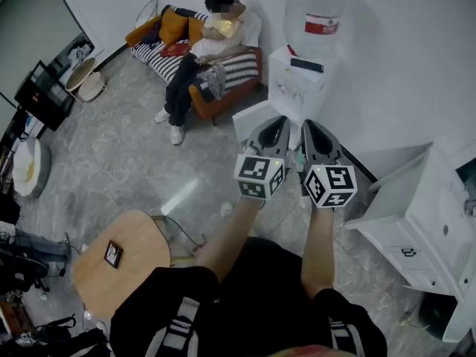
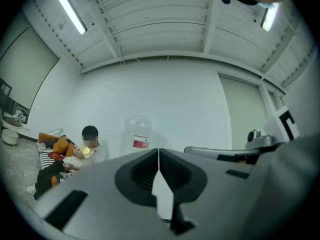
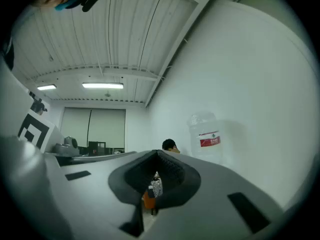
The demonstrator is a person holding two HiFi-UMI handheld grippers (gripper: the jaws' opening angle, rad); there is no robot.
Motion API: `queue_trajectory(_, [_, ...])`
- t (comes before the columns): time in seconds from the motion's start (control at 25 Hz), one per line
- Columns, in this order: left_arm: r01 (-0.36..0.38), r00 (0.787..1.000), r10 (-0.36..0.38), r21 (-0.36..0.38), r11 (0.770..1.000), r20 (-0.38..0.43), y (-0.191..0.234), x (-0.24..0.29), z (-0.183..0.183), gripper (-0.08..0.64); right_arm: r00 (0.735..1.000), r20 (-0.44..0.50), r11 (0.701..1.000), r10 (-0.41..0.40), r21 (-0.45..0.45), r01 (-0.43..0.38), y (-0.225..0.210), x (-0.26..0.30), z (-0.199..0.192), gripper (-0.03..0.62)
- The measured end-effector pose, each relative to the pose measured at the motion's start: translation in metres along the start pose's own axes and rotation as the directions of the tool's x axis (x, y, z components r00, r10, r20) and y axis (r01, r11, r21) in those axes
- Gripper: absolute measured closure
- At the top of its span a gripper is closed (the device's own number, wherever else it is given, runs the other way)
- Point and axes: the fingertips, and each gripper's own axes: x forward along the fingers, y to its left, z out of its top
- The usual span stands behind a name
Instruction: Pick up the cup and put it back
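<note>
No cup shows clearly in any view. In the head view both grippers are held level, side by side, in front of the person who carries them. They point toward the white water dispenser [image 1: 296,80]. My left gripper [image 1: 278,123] has its jaws closed tip to tip with nothing between them; in the left gripper view its jaws [image 2: 158,153] meet in a thin line. My right gripper [image 1: 308,127] is shut and empty too, and its jaws [image 3: 157,154] touch at the tip in the right gripper view.
A large water bottle [image 1: 314,12] tops the dispenser against the white wall. A person [image 1: 204,47] sits on a striped sofa [image 1: 160,54] at the back. A round wooden stool [image 1: 141,251] holding a phone [image 1: 113,253] stands near left. A white cabinet [image 1: 424,222] is at right. A small white object [image 1: 227,209] lies on the floor.
</note>
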Motion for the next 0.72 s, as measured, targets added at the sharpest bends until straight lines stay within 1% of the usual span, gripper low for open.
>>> queue_trajectory(0.2, [0.003, 1.0, -0.003, -0.001, 1.0, -0.004, 0.0, 0.003, 0.001, 0.546, 1.0, 0.003, 1.0, 0.0, 0.006, 0.0, -0.001, 0.001, 0.001, 0.581])
queue_trajectory(0.36, [0.005, 1.0, -0.005, 0.002, 1.0, -0.009, 0.001, 0.006, 0.001, 0.546, 0.999, 0.041, 0.999, -0.003, 0.049, 0.001, -0.006, 0.001, 0.006, 0.581])
queue_trajectory(0.6, [0.013, 1.0, -0.013, 0.014, 1.0, -0.018, 0.003, 0.014, 0.001, 0.546, 0.999, 0.048, 0.998, -0.019, 0.065, 0.016, -0.018, 0.007, 0.007, 0.581])
queue_trajectory(0.72, [0.006, 1.0, -0.006, 0.012, 1.0, -0.028, 0.009, 0.012, 0.001, 0.546, 0.998, 0.059, 0.994, -0.033, 0.102, 0.027, -0.025, 0.012, 0.007, 0.581])
